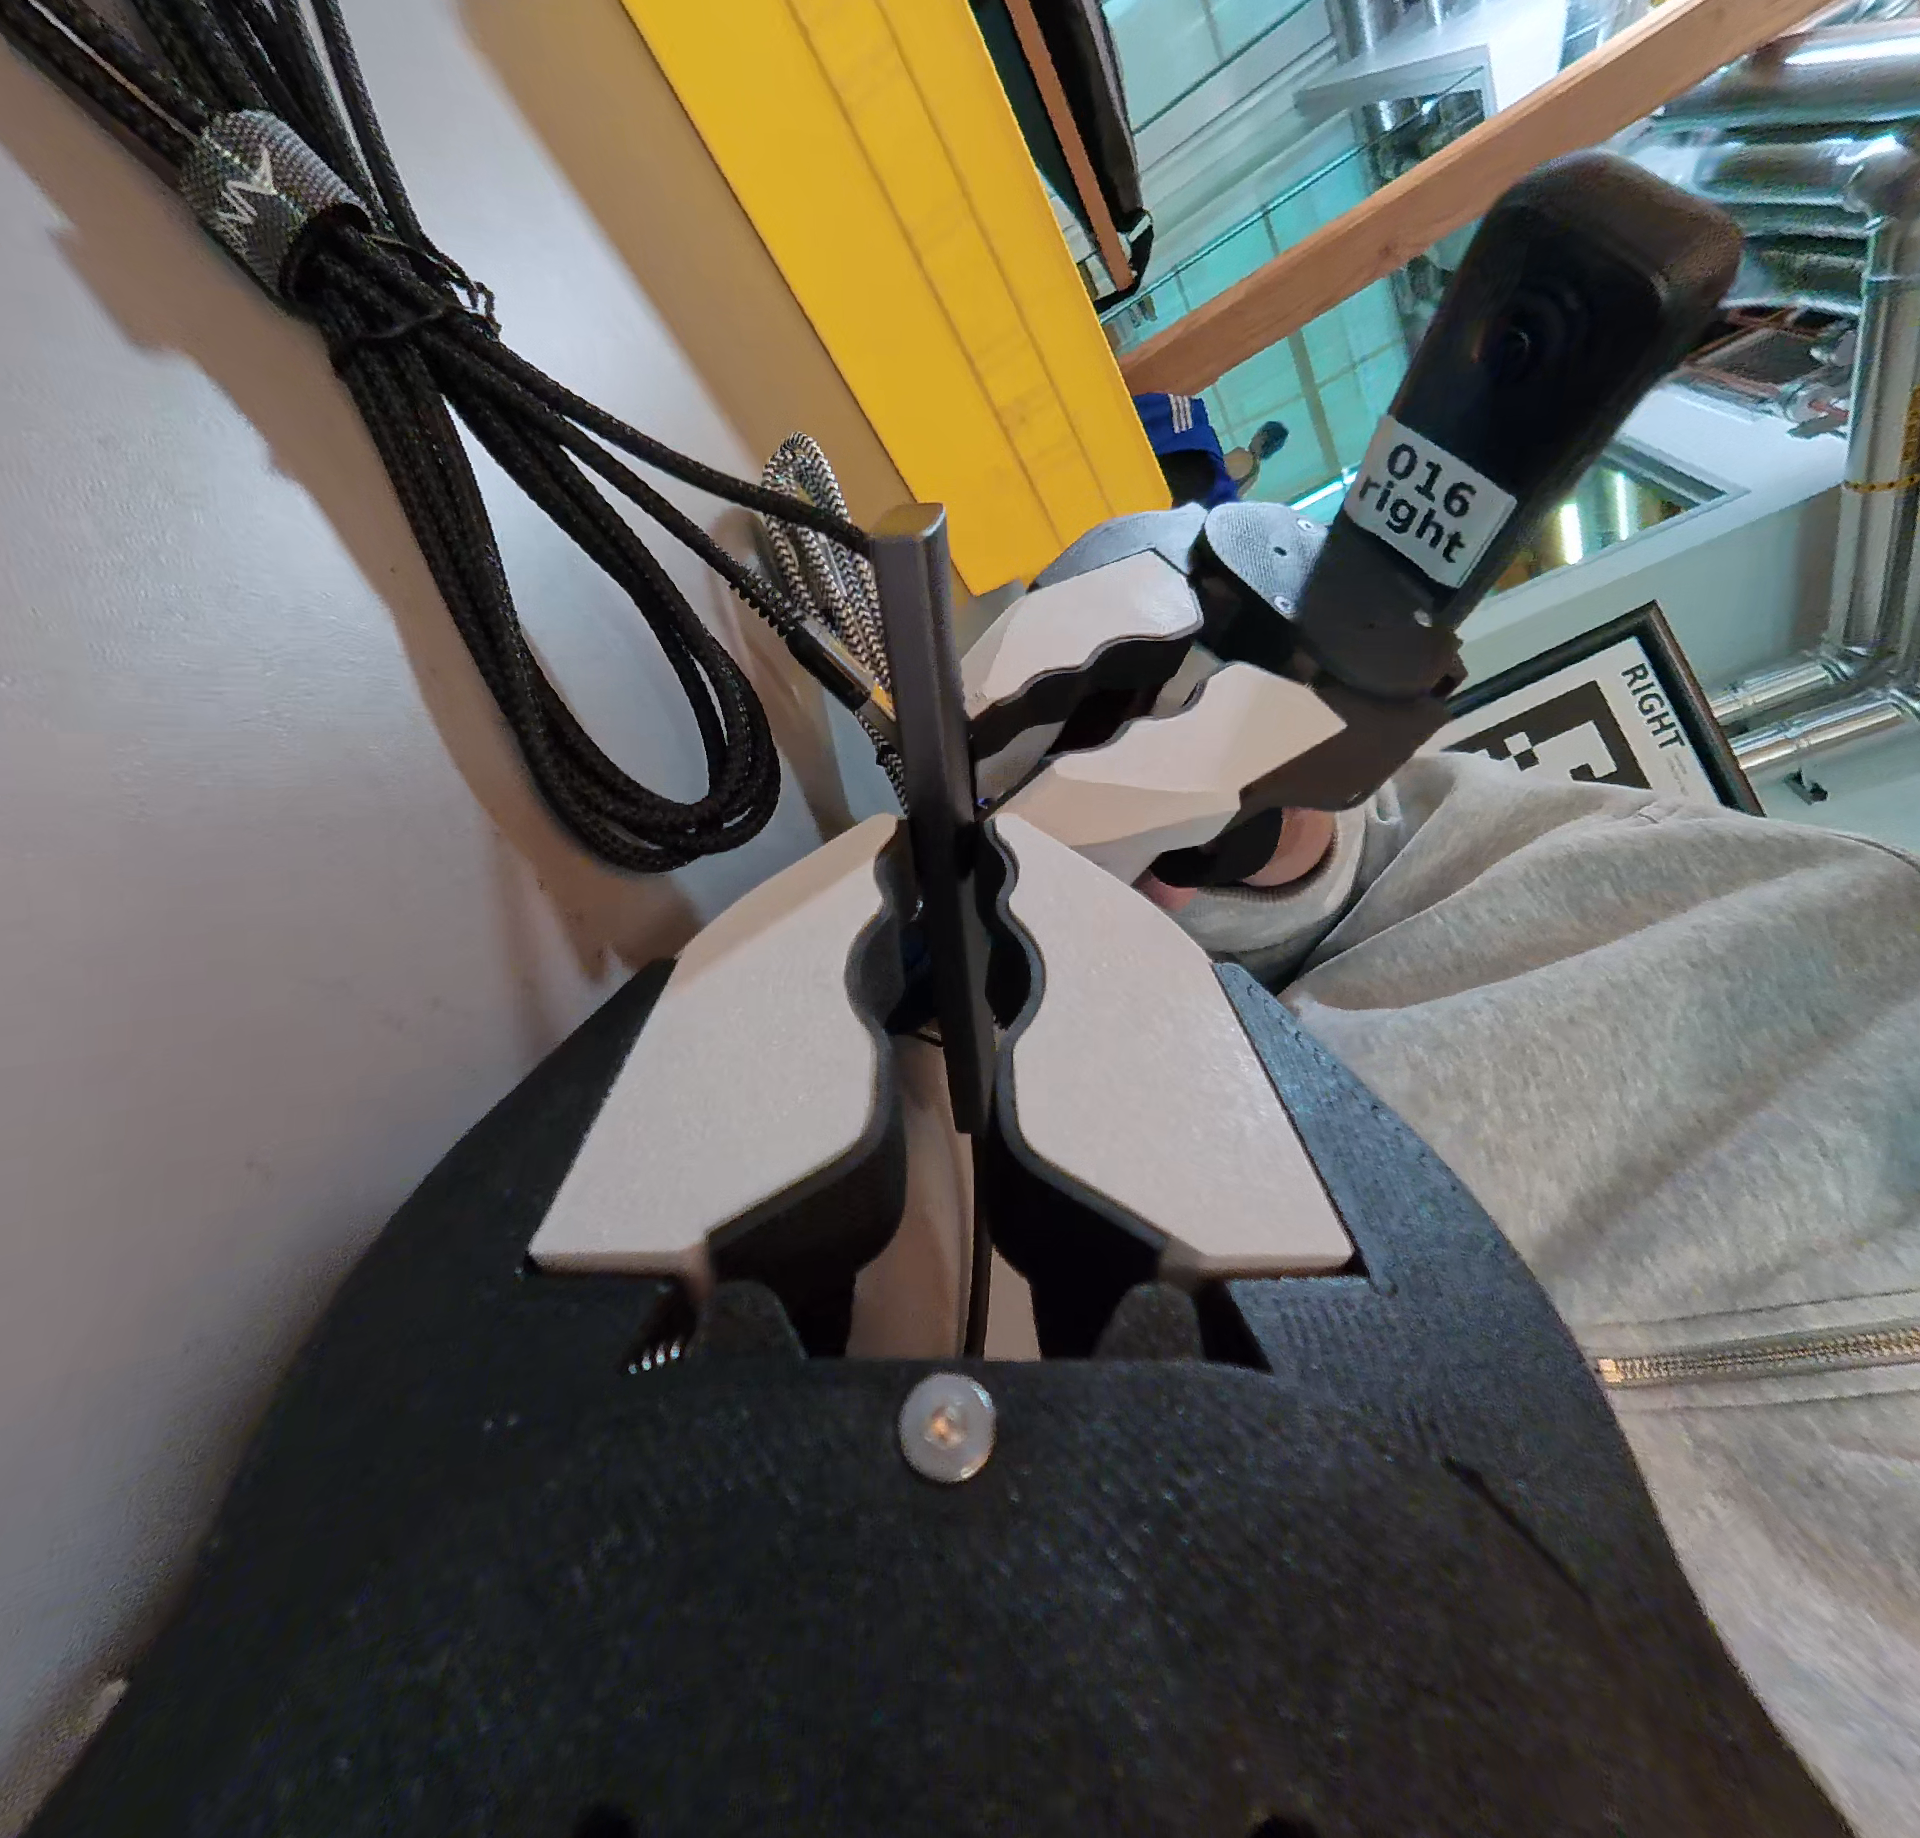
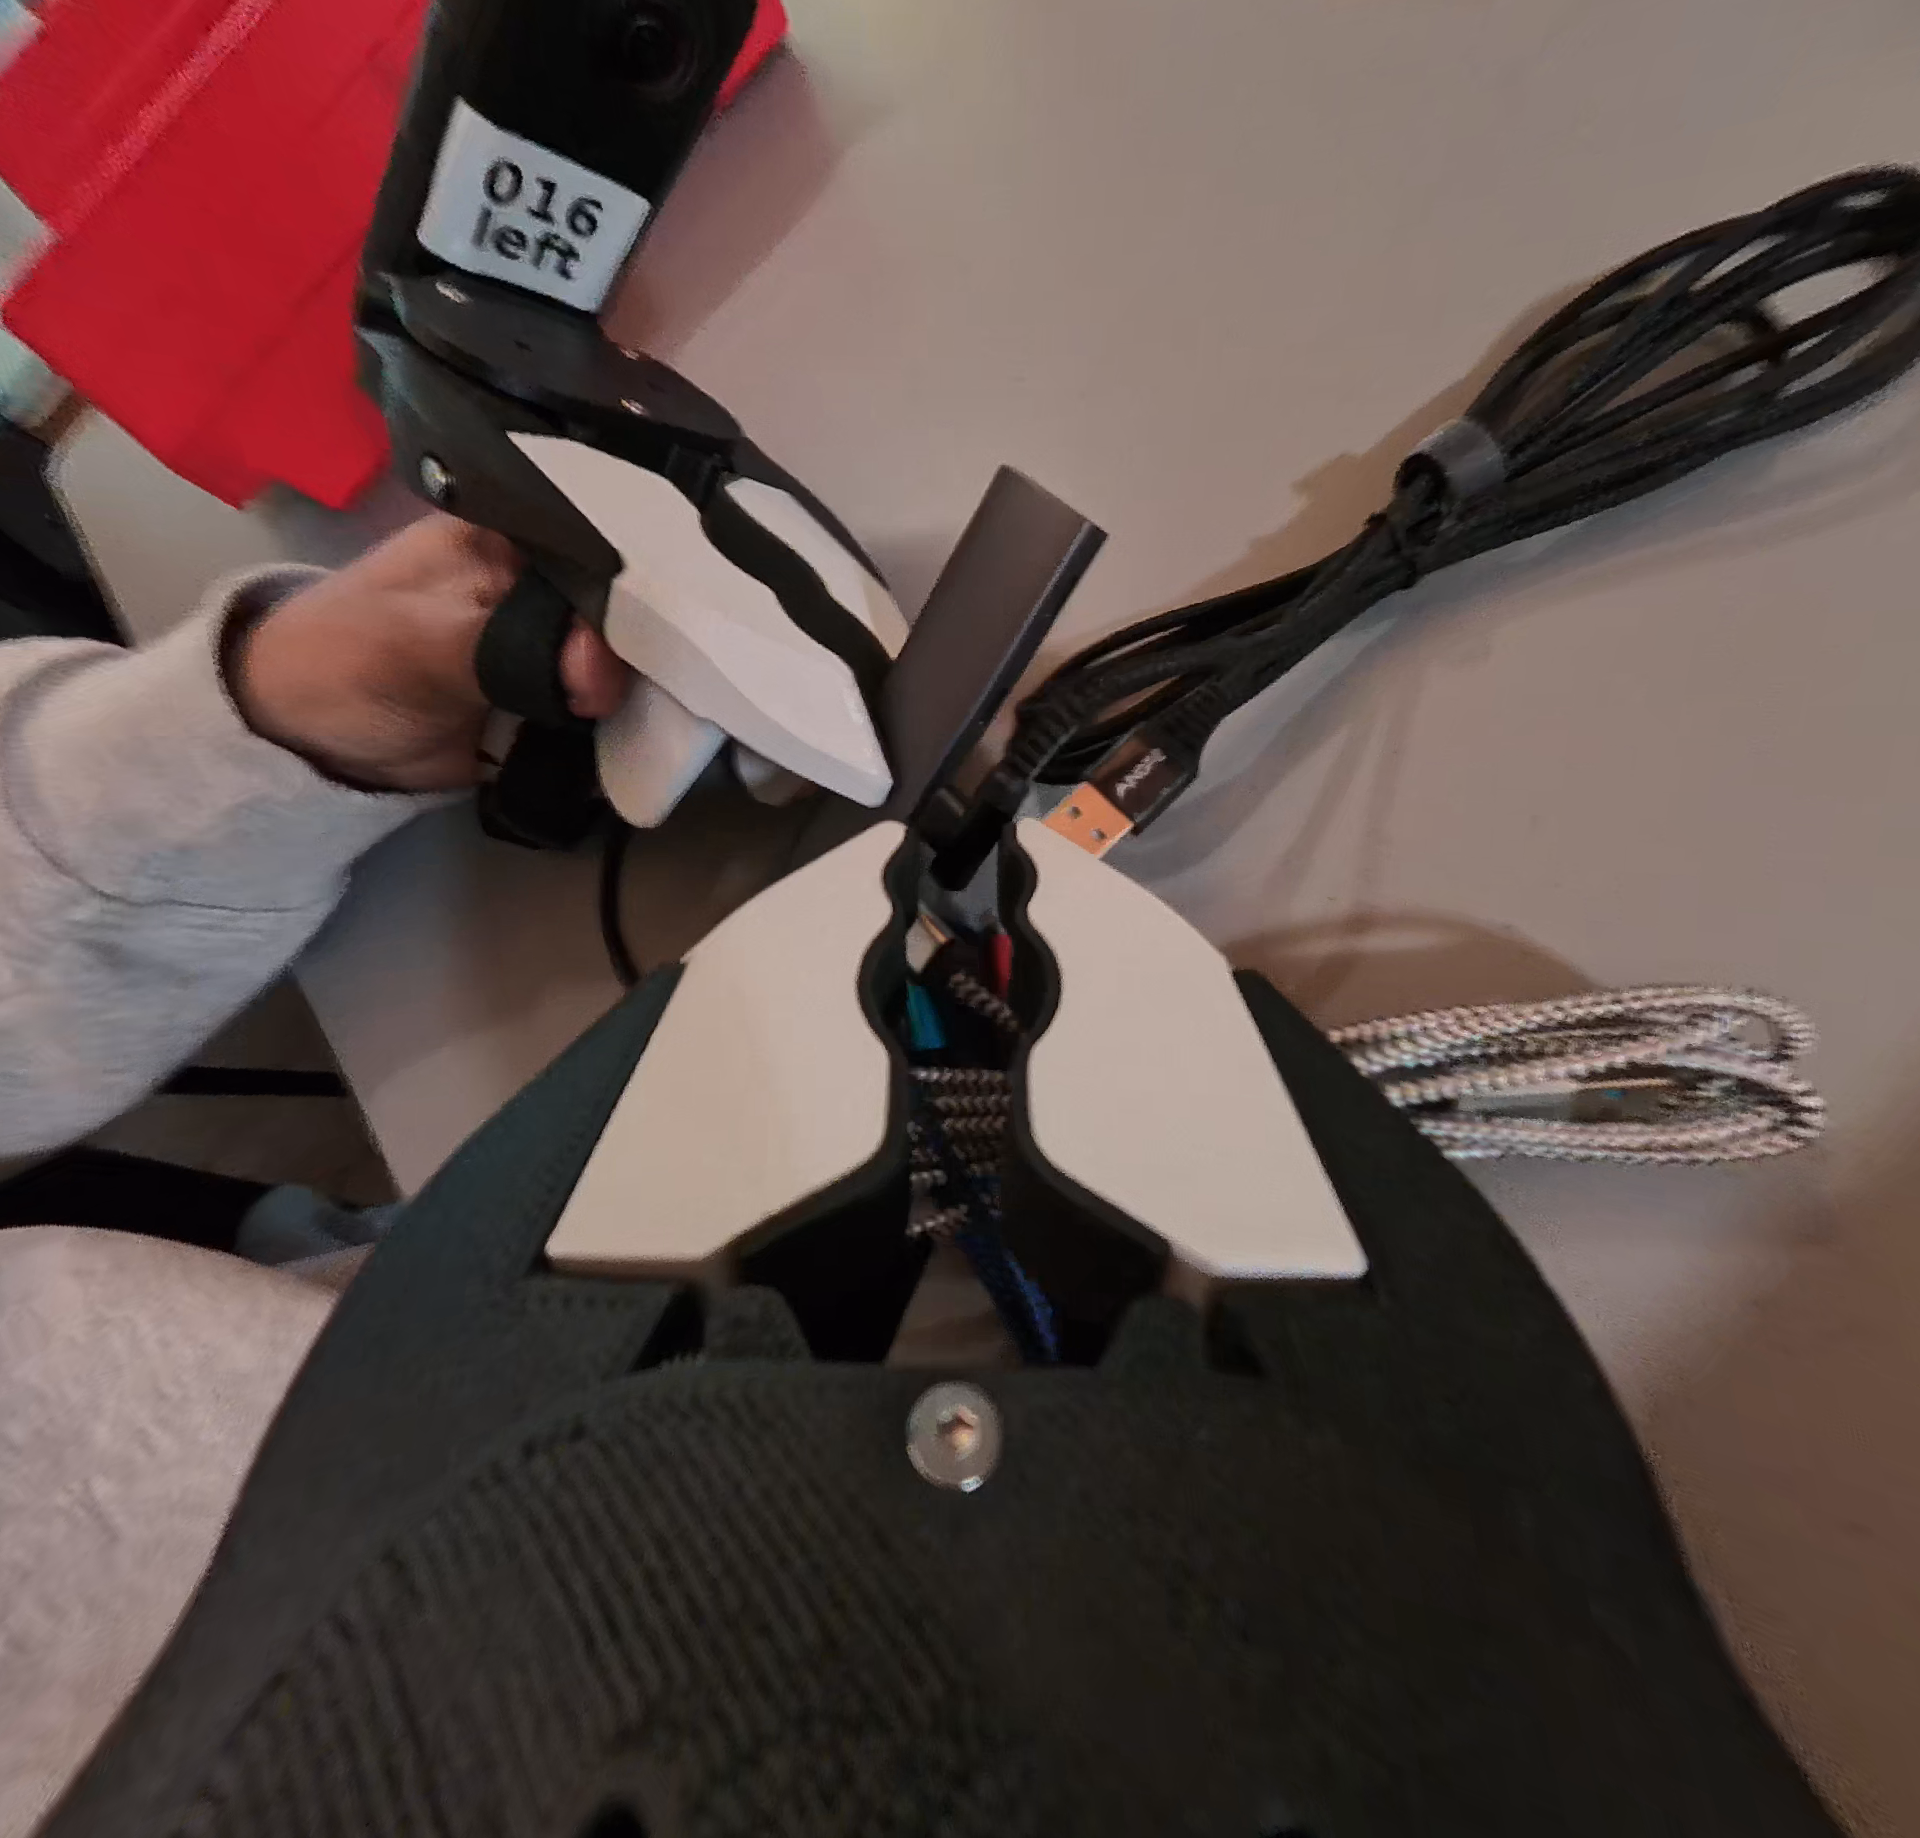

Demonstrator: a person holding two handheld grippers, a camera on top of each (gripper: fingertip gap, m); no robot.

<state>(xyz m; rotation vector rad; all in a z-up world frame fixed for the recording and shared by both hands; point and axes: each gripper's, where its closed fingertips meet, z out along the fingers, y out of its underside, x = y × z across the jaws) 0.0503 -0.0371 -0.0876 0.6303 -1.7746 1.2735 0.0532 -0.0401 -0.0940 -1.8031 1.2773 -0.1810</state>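
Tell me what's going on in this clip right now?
A person in a grey sweatshirt holds a claw in each hand. The left claw is shut on a slim dark grey slab-shaped device, held up over a pale table. The right claw is shut on a black plug at the device's lower end. A bundled black cable and a coiled black-and-white braided cable lie on the table.

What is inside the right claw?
The right claw grips a black plug at its tips; a braided cable runs behind. The plug's front end, at the grey slab, is hidden.
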